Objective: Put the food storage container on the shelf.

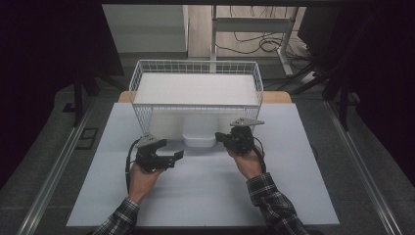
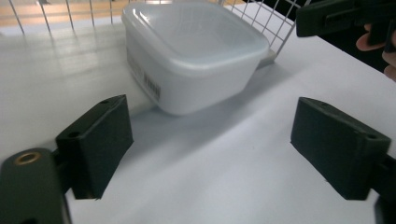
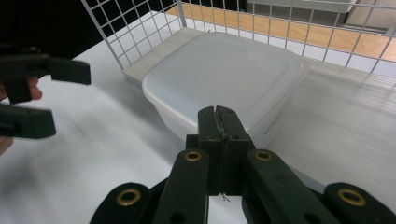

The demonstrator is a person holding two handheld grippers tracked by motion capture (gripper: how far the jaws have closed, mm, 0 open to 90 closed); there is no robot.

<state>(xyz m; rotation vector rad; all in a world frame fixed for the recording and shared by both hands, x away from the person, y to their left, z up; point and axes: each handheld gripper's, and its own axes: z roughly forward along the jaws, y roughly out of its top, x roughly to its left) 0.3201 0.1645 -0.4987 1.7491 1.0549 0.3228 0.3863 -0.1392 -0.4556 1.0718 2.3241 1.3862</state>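
Table (image 1: 205, 196): white surface, wide, takes up most of the high view; dark floor and metal rails to either side.

Wire basket (image 1: 195, 90): white mesh, raised on wire legs, standing at the far middle of the table. Its floor is a flat white panel. Open space underneath. In the left gripper view the mesh (image 2: 280, 28) rises just behind the container; in the right gripper view the mesh (image 3: 140, 28) runs behind and to the left of it.

Container (image 1: 199, 134): translucent white plastic tub with a fitted lid, rounded corners, sitting on the table at the front edge of the basket, partly under it, between the two grippers. The left gripper view shows a barcode label on its side wall (image 2: 187, 60). The right gripper view shows its lid (image 3: 224, 74) from above, smooth and closed.

Left gripper (image 1: 169, 157): held in the person's left hand (image 1: 142, 176), low over the table, to the left of the container and pointing toward it. Jaws spread wide, nothing between them, white table visible in the gap; container near but apart from them.

Right gripper (image 1: 221, 138): held in the right hand (image 1: 247, 161), just beside the container's right side. Jaws pressed together, tips meeting, holding nothing; the tips sit close against the container's near wall, contact not certain.

Plaid sleeves (image 1: 271, 200) on both forearms.
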